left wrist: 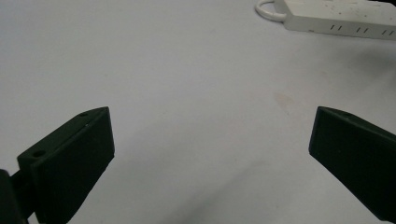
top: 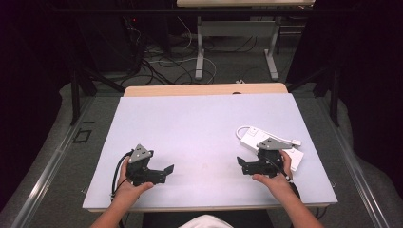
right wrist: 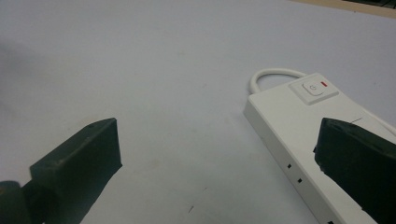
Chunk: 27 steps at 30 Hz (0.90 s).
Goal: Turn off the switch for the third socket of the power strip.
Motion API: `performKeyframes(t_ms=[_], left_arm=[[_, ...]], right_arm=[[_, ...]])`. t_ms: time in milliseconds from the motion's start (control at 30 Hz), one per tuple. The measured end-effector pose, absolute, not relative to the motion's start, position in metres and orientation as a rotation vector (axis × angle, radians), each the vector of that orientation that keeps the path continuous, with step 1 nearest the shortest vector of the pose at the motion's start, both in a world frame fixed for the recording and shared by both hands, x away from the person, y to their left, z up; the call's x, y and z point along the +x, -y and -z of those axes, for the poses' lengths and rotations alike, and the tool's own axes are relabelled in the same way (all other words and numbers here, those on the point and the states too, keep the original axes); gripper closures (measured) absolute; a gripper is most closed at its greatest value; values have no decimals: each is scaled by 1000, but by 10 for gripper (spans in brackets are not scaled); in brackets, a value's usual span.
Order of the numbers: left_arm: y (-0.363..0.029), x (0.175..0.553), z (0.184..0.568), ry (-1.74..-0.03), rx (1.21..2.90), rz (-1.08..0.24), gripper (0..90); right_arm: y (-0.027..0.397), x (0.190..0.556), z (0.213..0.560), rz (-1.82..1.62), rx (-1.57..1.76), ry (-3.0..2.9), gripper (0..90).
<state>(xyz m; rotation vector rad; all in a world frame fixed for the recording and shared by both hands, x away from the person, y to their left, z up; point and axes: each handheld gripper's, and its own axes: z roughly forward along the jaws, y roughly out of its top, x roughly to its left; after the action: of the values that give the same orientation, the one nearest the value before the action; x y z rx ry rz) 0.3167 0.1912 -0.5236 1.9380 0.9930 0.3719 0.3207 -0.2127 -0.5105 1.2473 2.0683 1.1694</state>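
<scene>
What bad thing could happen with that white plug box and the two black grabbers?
The long white plastic power strip has a looped white cable at its switch end; an open jaw of the right black gripper might snag that loop and drag the strip.

The strip lies near the right edge of the white table, so a careless push might slide it off.

The left black gripper is open over bare table, far from the strip, and probably could not steady it quickly.

No words, brands or numbers can be read. The one sign is a power symbol on the switch (right wrist: 314,88) of the white power strip (right wrist: 285,126).
</scene>
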Motion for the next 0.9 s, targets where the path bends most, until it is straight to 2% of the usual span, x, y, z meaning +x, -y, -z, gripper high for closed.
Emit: performKeyframes(t_ms=[333, 700, 900], left_arm=[[-201, 323, 524, -1093, 1864, -355, 20], [-201, 324, 525, -1134, 1879, -352, 22], [-200, 323, 526, -1140, 1874, -355, 22]], right_arm=[[213, 320, 508, -1164, 1225, -2068, 7], [224, 324, 508, -1154, 1248, -2041, 18], [230, 323, 504, -1127, 1268, -2021, 73]])
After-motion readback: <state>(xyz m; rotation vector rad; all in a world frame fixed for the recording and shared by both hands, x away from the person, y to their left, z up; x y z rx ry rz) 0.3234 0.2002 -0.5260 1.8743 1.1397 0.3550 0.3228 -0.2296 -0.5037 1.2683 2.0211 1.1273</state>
